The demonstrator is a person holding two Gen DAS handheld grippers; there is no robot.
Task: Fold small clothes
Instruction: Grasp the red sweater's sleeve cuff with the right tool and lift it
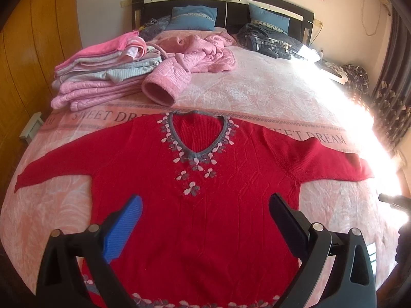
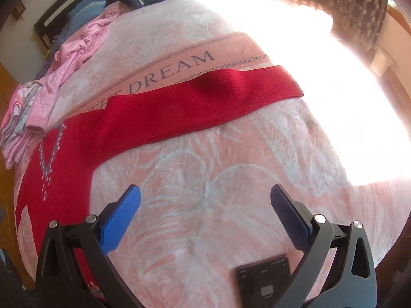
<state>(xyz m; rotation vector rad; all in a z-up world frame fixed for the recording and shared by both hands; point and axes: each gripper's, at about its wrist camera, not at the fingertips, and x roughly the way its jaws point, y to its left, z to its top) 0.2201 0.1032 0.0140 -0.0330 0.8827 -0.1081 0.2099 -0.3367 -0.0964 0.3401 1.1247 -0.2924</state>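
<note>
Red knit sweater [image 1: 205, 192] flat on bedspread [image 1: 269, 95], sleeves at 9 and 3 o'clock | soft, floppy, light: pinch a cuff [image 2: 290, 82] | left gripper [image 1: 205, 202] spread above torso | right gripper [image 2: 205, 195] spread, empty

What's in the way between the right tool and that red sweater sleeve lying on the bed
Nothing visible. The right tool hangs open over bare pink bedspread, and the red sweater's sleeve lies flat beyond it with only bedspread between. A small dark device sits near the tool's base, behind its fingers, not on that path.
</note>
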